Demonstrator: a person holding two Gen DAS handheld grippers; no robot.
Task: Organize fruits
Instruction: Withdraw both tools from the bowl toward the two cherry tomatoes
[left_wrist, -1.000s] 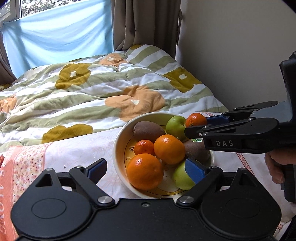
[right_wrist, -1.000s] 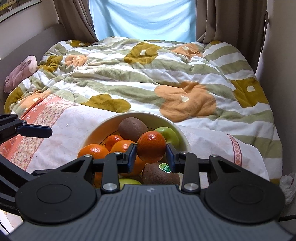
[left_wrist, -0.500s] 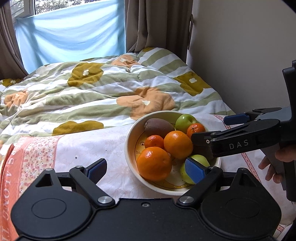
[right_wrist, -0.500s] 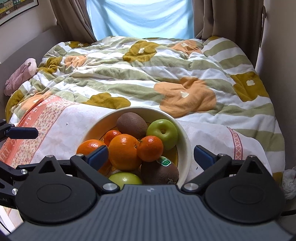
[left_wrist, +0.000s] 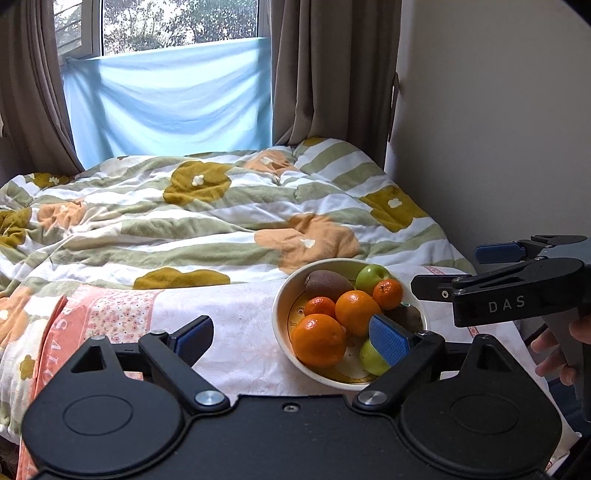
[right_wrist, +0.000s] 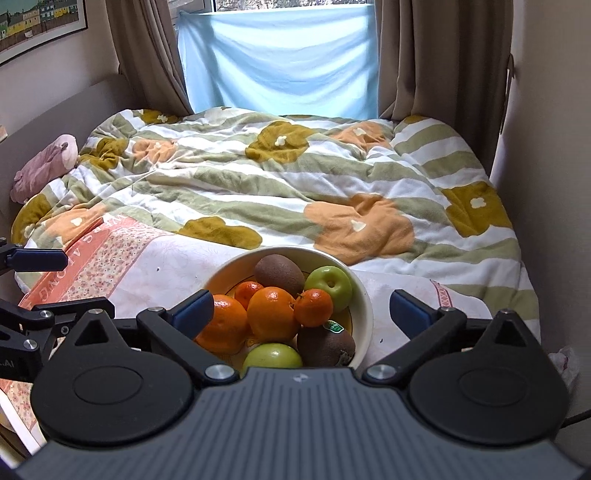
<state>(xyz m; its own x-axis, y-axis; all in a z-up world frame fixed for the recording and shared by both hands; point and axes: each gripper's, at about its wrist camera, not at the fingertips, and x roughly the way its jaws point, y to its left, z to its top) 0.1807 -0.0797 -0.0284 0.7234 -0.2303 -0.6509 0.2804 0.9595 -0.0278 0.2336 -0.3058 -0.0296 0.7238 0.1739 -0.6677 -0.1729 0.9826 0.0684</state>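
A cream bowl (right_wrist: 364, 295) sits on the bed's near end and holds oranges (right_wrist: 271, 314), a small mandarin (right_wrist: 313, 307), two green apples (right_wrist: 328, 282) and two kiwis (right_wrist: 279, 273). It also shows in the left wrist view (left_wrist: 280, 299). My right gripper (right_wrist: 301, 314) is open and empty, held back just above the bowl's near side. My left gripper (left_wrist: 291, 336) is open and empty, to the left of the bowl. The right gripper shows in the left wrist view (left_wrist: 461, 269) at the right of the bowl.
A floral quilt (right_wrist: 280, 177) covers the bed. A pink-patterned cloth (left_wrist: 122, 314) lies under the bowl. A plush toy (right_wrist: 44, 166) lies at the far left. Walls close in on both sides, with curtains (right_wrist: 439, 55) and a window behind.
My right gripper opened and let the small mandarin go into the bowl, then pulled back. Both grippers have drawn back and up from the bowl.
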